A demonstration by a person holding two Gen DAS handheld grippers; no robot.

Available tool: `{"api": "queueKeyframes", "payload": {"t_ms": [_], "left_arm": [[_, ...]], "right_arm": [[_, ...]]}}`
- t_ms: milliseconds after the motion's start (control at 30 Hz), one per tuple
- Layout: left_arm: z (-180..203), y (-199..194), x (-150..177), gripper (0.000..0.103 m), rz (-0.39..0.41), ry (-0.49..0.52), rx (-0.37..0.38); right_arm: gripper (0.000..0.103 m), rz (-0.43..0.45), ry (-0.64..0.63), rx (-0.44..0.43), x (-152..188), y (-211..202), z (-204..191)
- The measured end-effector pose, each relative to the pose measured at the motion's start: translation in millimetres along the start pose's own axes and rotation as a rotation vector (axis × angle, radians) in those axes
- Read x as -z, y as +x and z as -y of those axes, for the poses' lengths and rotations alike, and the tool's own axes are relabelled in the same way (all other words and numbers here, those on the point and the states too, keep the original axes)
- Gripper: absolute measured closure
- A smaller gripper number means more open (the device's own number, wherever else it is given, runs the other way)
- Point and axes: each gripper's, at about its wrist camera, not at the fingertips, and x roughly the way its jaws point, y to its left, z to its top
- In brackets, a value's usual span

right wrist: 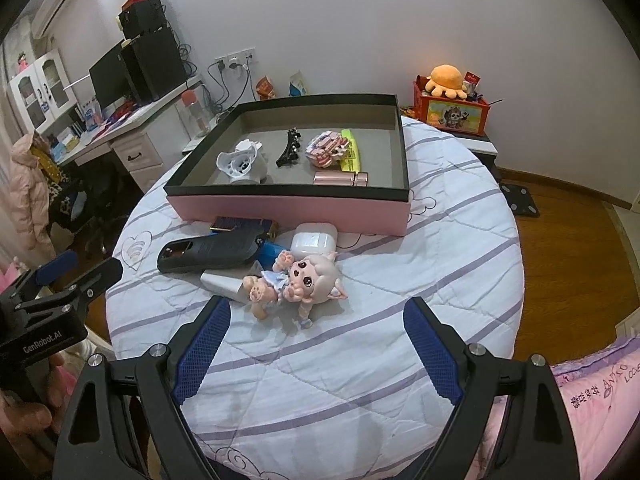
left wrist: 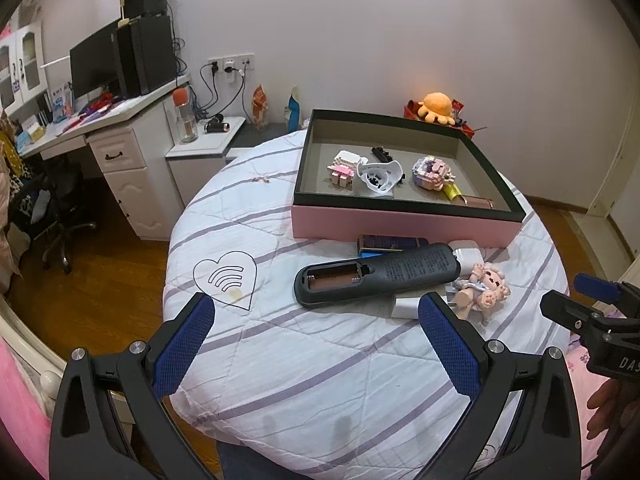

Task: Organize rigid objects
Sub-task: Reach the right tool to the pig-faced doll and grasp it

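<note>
A pink box (left wrist: pixel 400 224) (right wrist: pixel 288 208) with a black rim stands on the quilted round table and holds several small toys, a white holder (left wrist: pixel 378 178) (right wrist: pixel 240 164), a black hair clip (right wrist: pixel 289 148) and a rose-gold tube (right wrist: pixel 340 178). In front of it lie a dark remote (left wrist: pixel 376 278) (right wrist: pixel 208 254) with its battery bay uncovered, a white earbud case (right wrist: pixel 314 242), a white charger (left wrist: pixel 404 306) and a pink doll (left wrist: pixel 486 286) (right wrist: pixel 300 280). My left gripper (left wrist: pixel 316 306) hovers open just short of the remote. My right gripper (right wrist: pixel 318 312) hangs open near the doll, nothing between its fingers.
A flat dark case (left wrist: pixel 390 243) (right wrist: pixel 240 226) lies against the box front. A desk with a monitor (left wrist: pixel 94 62) stands at the left, with an office chair (left wrist: pixel 56 208) beside it. An orange plush (right wrist: pixel 446 78) sits on a red box at the back right. Wooden floor surrounds the table.
</note>
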Motion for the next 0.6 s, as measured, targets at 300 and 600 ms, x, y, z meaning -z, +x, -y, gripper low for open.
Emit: {"api": "queueKeyframes", "payload": {"t_ms": [300, 600], "left_arm": [[-1, 2, 0, 0.000, 0.004, 0.007, 0.013], [-4, 7, -2, 0.000, 0.014, 0.007, 0.028]], "right_arm": [[0.013, -0.040, -0.007, -0.009, 4, 18, -5], [0.013, -0.073, -0.019, -0.010, 4, 35, -12]]}}
